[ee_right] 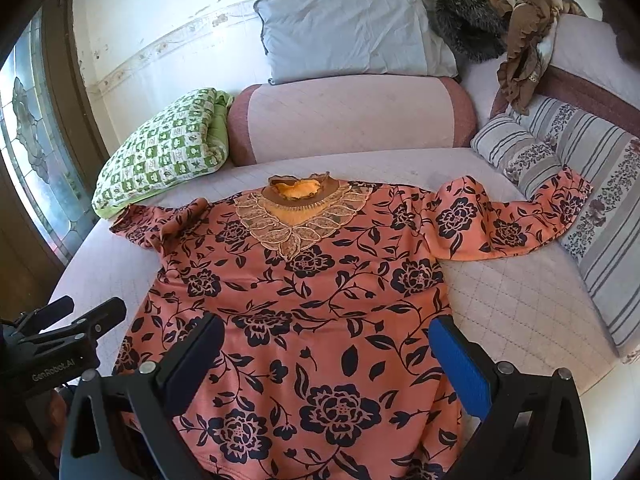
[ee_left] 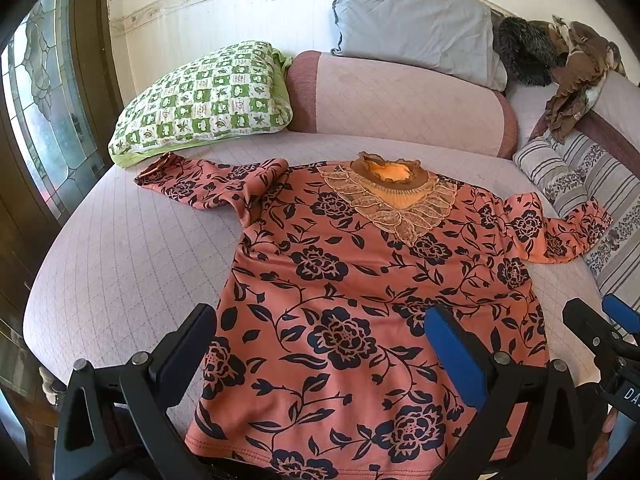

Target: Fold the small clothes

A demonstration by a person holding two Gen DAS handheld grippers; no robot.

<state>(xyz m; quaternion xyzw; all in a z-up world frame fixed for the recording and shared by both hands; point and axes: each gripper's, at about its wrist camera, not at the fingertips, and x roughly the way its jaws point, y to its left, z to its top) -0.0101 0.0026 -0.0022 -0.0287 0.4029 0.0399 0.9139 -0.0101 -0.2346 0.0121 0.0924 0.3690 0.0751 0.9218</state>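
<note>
While the floral top (ee_left: 360,300) lies flat, unfolded, across frame centre on the bed (ee_left: 120,264), I hold the left gripper (ee_left: 320,344) and right gripper (ee_right: 326,354) apart, empty, above the hem. Next: grab a sleeve (ee_right: 512,220), upper right.

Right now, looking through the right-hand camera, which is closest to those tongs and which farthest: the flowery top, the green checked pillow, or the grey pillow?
1. Flowery top: directly beneath the open right tongs, spread flat.
2. Green checked pillow: farther back, to the left.
3. Grey pillow: farthest, against the back wall, above the pink bolster.
</note>
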